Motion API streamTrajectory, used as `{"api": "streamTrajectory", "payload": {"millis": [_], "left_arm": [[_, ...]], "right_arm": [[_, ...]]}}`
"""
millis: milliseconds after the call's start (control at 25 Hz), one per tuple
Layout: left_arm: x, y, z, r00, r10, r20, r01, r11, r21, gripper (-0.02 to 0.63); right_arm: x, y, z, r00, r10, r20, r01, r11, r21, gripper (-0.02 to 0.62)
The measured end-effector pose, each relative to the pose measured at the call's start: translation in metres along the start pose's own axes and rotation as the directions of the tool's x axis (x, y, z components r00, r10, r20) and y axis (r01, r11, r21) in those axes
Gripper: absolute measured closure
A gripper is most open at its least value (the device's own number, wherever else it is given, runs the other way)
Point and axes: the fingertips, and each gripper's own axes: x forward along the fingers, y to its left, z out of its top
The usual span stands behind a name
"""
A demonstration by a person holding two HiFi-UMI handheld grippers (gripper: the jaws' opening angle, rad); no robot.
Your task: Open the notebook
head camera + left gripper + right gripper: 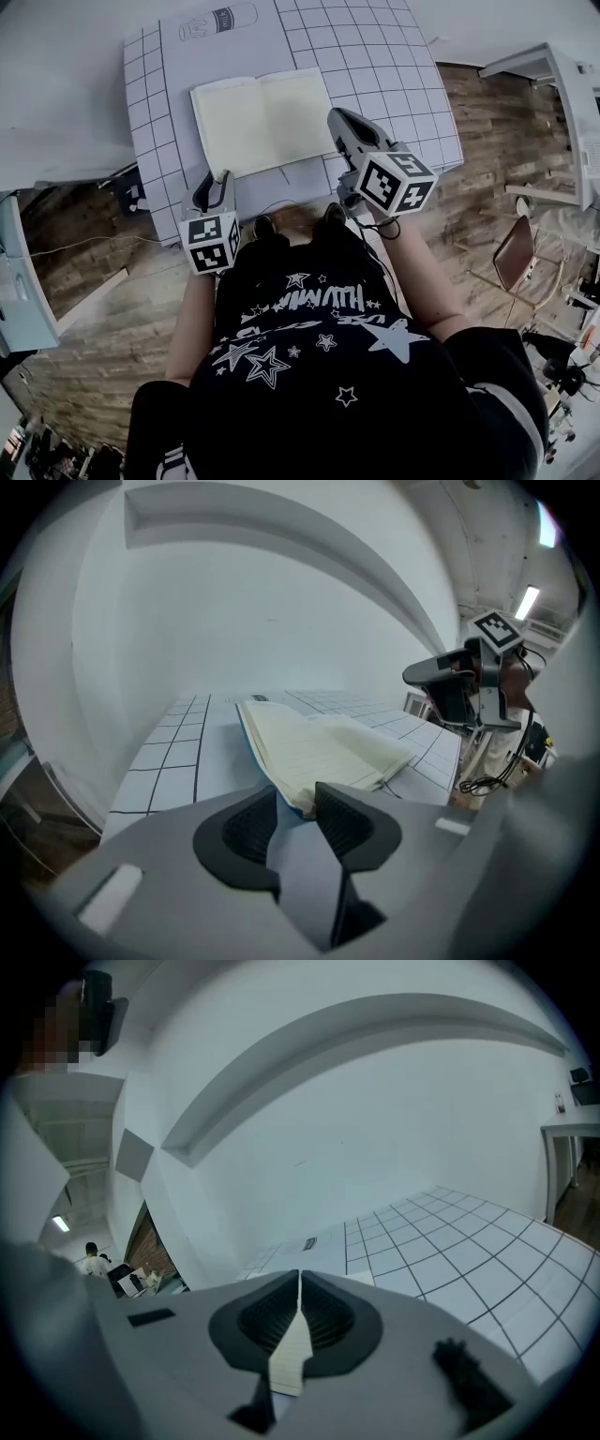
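Notebook point(265, 120) open flat at table point(422, 112) middle, cream lined pages up; left gripper point(295, 817) unclenched, right gripper point(300, 1312) pinching page point(291, 1354).

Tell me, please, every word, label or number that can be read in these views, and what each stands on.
Nothing can be read for certain.
Shirt print: large letters, upside down and creased; not legible.
Bottle drawing on the mat: its label is too small to read.
Small label on the mat, right gripper view: blurred.
Notebook: ruled pages, no writing visible.
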Motion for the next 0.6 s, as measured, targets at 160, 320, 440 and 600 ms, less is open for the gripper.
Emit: {"api": "streamTrajectory", "payload": {"millis": [160,320,440,600], "left_arm": [[0.005,0.01,-0.012,0.996,0.048,-0.076,-0.035,0.986,0.163,0.399],[0.008,0.015,-0.024,0.992,0.053,-0.116,-0.021,0.964,0.266,0.387],[0.007,0.018,-0.023,0.994,0.028,-0.103,-0.002,0.972,0.236,0.387],[0.0,0.017,-0.013,0.997,-0.016,-0.069,0.028,0.983,0.181,0.39]], "right_arm": [[0.0,0.012,-0.006,1.0,-0.025,-0.004,0.025,1.0,-0.007,0.577],[-0.002,0.022,-0.014,0.999,-0.048,-0.004,0.048,0.999,-0.008,0.577],[-0.007,0.025,-0.018,0.997,-0.071,-0.006,0.071,0.997,-0.005,0.577],[-0.023,0.022,-0.023,0.992,-0.127,0.005,0.127,0.992,0.012,0.577]]}}
